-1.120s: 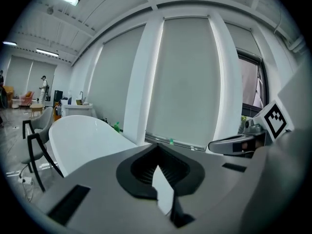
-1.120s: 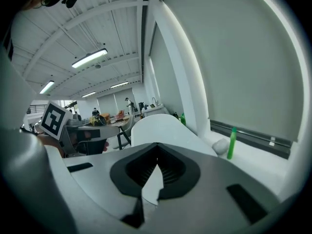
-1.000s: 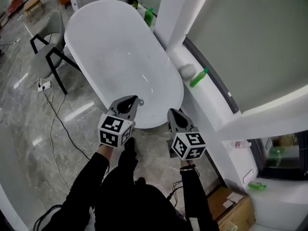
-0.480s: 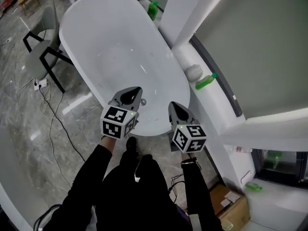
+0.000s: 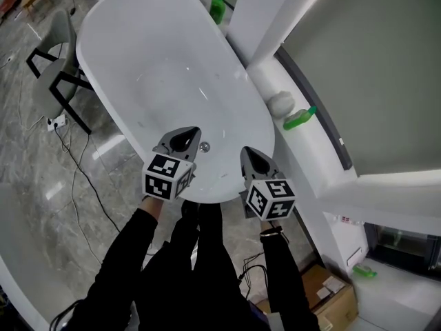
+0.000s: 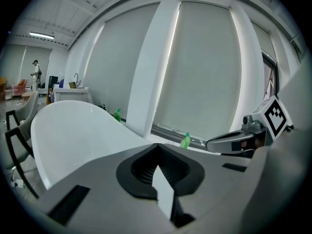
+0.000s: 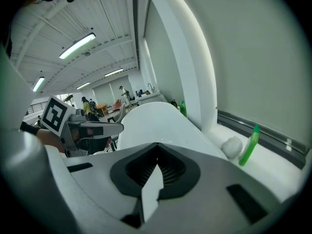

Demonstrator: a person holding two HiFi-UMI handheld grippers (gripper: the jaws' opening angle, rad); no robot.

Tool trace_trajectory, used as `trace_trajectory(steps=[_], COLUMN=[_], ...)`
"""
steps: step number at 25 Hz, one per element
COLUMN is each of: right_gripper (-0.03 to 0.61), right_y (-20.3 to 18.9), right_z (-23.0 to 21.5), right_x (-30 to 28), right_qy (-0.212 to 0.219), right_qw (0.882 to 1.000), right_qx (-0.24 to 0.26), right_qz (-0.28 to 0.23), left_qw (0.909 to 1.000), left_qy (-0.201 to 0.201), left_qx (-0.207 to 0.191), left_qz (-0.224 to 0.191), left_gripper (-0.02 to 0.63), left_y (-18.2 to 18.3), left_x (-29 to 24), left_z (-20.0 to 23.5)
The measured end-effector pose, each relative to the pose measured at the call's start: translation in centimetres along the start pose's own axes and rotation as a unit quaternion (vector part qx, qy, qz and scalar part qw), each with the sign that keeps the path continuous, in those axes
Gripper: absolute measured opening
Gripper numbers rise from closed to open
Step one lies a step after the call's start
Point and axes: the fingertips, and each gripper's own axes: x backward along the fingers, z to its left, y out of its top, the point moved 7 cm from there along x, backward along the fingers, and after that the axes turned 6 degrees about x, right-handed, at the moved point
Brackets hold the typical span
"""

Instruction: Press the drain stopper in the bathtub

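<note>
A white oval bathtub stands on the grey marble floor. Its small round chrome drain stopper sits in the tub bottom near the near end. My left gripper hovers over the tub's near end, its tip just left of the stopper, jaws shut and holding nothing. Farther right, my right gripper hangs above the near rim, also shut and empty. In the left gripper view the left gripper faces the tub. The right gripper looks along the tub.
A white window ledge runs along the tub's right side with a green bottle and a white ball-like thing. A second green bottle stands behind a white pillar. A chair and cables lie left.
The person has stepped closer to the tub. Both grippers now reach over its near end, and the left tip has come beside the drain stopper. Both jaws stay shut.
</note>
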Motion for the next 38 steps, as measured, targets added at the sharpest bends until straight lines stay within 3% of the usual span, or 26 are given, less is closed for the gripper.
trace_trajectory(steps=[5, 16, 24, 32, 38], right_gripper=[-0.002, -0.002, -0.002, -0.002, -0.002], right_y=[-1.7, -8.1, -14.6, -19.8, -22.8], right_z=[-2.5, -7.9, -9.1, -9.3, -10.3], right_x=[-2.2, -9.7, -17.3, -22.1, -25.1], right_qy=[-0.002, 0.013, 0.035, 0.041, 0.051], right_qw=[1.000, 0.996, 0.989, 0.985, 0.980], right_qx=[-0.010, -0.038, -0.057, -0.070, -0.080], right_qz=[0.018, 0.080, 0.129, 0.149, 0.173], left_qw=[0.9995, 0.9941, 0.9842, 0.9742, 0.9678], left_qy=[-0.001, 0.028, 0.057, 0.065, 0.068], left_qx=[-0.005, 0.044, 0.081, 0.089, 0.095], left_qz=[0.031, 0.095, 0.147, 0.197, 0.223], left_gripper=[0.000, 0.000, 0.000, 0.000, 0.000], left_y=[-2.4, -9.4, -16.8, -24.2, -27.8], left_x=[-3.7, -12.6, -18.0, -22.3, -25.1], left_z=[0.8, 5.1, 8.8, 11.3, 12.4])
